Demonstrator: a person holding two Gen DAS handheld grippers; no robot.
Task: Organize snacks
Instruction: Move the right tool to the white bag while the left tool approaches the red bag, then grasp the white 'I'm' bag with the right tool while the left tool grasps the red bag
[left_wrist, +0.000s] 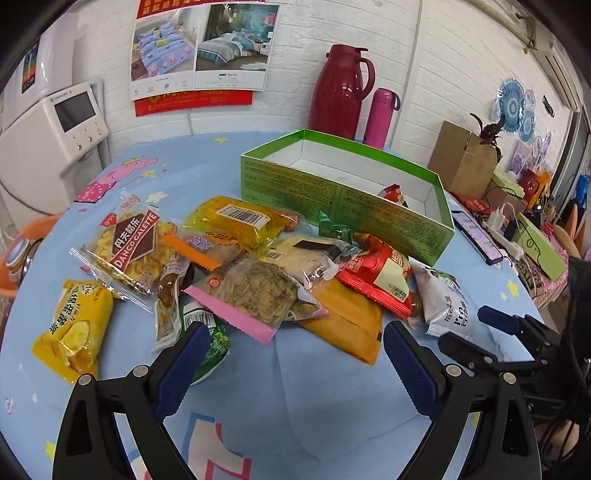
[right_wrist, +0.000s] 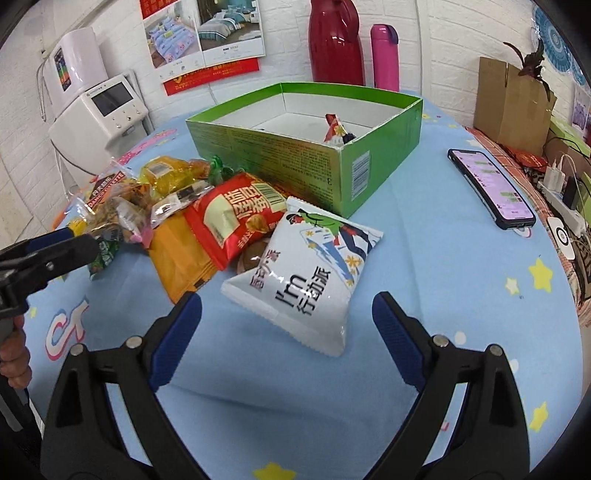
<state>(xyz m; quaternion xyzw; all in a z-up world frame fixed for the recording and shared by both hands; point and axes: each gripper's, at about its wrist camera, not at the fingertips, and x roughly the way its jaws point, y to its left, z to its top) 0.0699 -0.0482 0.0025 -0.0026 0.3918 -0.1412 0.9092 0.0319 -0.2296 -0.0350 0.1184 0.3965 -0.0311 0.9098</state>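
A heap of snack packets lies on the blue cartoon tablecloth (left_wrist: 295, 406). It includes a yellow chips bag (left_wrist: 74, 328), a Danco Galette pack (left_wrist: 125, 243), a pink-edged packet (left_wrist: 255, 295), an orange packet (left_wrist: 347, 325) and a red packet (left_wrist: 380, 273). Behind the heap stands an open green box (left_wrist: 347, 206) with one small red snack (right_wrist: 334, 129) inside. My left gripper (left_wrist: 295, 339) is open just in front of the heap, and its left finger covers part of a green packet (left_wrist: 218, 343). My right gripper (right_wrist: 288, 306) is open around the near end of a white packet (right_wrist: 306, 273), not touching it.
A red thermos (left_wrist: 340, 88) and a pink bottle (left_wrist: 380, 114) stand behind the box by the wall. A phone (right_wrist: 491, 188) lies on the cloth to the right. Past the table's right edge are a cardboard box (right_wrist: 509, 96) and chargers. A white appliance (left_wrist: 55, 125) stands at the left.
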